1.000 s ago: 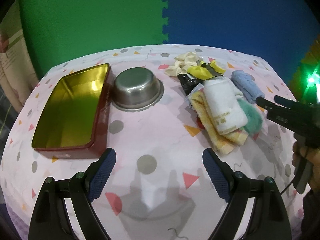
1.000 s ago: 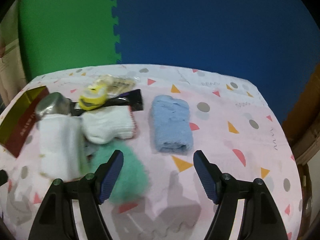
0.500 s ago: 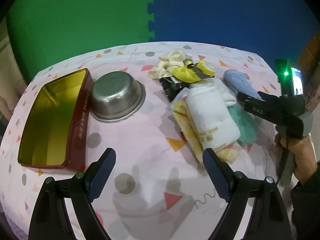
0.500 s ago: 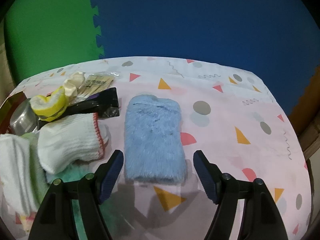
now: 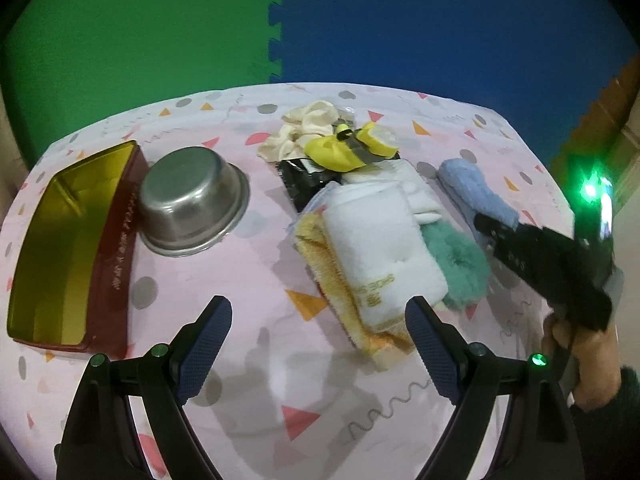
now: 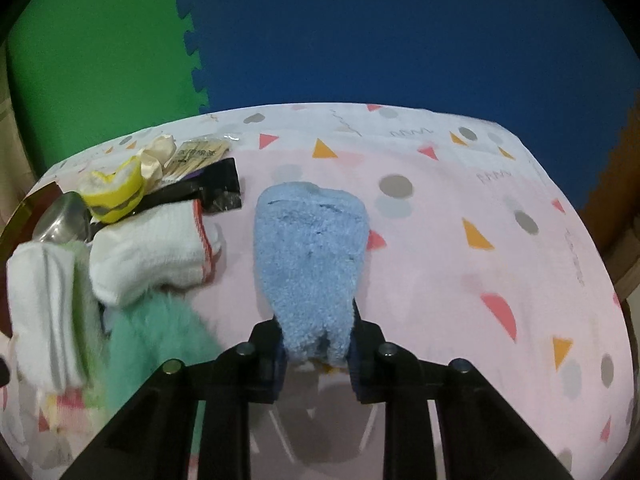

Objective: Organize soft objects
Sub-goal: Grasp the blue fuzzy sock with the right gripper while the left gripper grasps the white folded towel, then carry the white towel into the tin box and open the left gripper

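The right gripper [image 6: 316,354] is pinching the near end of the blue fuzzy cloth [image 6: 310,256], which is lying on the desk [image 6: 460,280] beside the white sock [image 6: 148,256]. The left gripper [image 5: 318,350] is hovering w/ fingers spread wide, holding nothing, near the white towel [image 5: 380,248].

One red tin [image 5: 68,240], one steel bowl [image 5: 192,204], one blue fuzzy cloth [image 6: 308,256], one green fuzzy cloth [image 5: 456,264], one white towel [image 5: 380,248], one yellow-orange towel [image 5: 340,296], one white sock [image 6: 152,256], one yellow toy [image 5: 344,148], one black packet [image 5: 300,184], and two claws: left claw [image 5: 318,348], right claw [image 6: 316,360].
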`<state>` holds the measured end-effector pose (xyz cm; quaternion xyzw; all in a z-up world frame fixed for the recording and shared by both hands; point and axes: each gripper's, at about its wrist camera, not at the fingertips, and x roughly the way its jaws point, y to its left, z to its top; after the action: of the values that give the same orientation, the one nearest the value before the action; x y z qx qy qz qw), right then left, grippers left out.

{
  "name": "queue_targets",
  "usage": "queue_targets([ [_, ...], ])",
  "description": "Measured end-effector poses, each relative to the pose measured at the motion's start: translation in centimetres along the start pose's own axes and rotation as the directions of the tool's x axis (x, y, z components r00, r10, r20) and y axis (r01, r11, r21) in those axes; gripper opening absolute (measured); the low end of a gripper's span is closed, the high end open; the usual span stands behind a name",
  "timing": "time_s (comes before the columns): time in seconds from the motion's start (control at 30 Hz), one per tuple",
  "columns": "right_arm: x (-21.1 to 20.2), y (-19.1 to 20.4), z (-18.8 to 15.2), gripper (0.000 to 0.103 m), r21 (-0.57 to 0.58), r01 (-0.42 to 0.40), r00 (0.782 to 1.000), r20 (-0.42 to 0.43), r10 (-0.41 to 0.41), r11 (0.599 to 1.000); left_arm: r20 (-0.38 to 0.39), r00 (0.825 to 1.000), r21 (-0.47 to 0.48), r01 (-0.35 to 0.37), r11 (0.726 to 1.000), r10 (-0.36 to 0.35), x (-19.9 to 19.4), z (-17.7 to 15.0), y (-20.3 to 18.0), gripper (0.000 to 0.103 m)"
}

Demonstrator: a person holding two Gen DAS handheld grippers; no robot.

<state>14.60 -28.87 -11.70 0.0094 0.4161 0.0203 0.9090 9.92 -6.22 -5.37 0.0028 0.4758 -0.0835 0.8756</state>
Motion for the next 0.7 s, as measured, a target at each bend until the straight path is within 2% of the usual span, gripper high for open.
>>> queue_targets([
  [0.33, -0.4, -0.3, -1.6, 0.024, -0.002, 0.005, 1.0, 0.005, -0.005, 1.0, -0.018, 0.999, -0.004, 0.042, 0.999, -0.042, 1.9, 1.6, -1.2, 0.085],
  [0.43, -0.4, -0.3, -1.6, 0.025, -0.001, 0.002, 1.0, 0.003, -0.002, 1.0, -0.027, 0.997, -0.017, 0.07, 0.997, -0.071, 2.5, 2.1, -1.5, 0.079],
  [0.5, -0.4, -0.3, -1.6, 0.026, -0.003, 0.001, 1.0, 0.003, -0.001, 1.0, -0.034, 0.996, -0.015, 0.086, 0.996, -0.086, 2.8, 2.3, -1.8, 0.064],
  [0.53, -0.4, -0.3, -1.6, 0.026, -0.004, 0.001, 1.0, 0.002, -0.001, 1.0, -0.038, 0.994, -0.011, 0.099, 0.995, -0.099, 2.9, 2.4, -2.0, 0.06],
  [0.6, -0.3, -0.3, -1.6, 0.026, -0.005, 0.001, 1.0, 0.001, -0.001, 1.0, -0.049, 0.991, 0.001, 0.125, 0.992, -0.125, 3.0, 2.4, -2.2, 0.042],
  [0.7, -0.4, -0.2, -1.6, 0.026, -0.004, 0.001, 1.0, 0.001, -0.001, 1.0, -0.035, 0.989, 0.01, 0.147, 0.989, -0.147, 2.4, 2.3, -2.4, 0.035],
])
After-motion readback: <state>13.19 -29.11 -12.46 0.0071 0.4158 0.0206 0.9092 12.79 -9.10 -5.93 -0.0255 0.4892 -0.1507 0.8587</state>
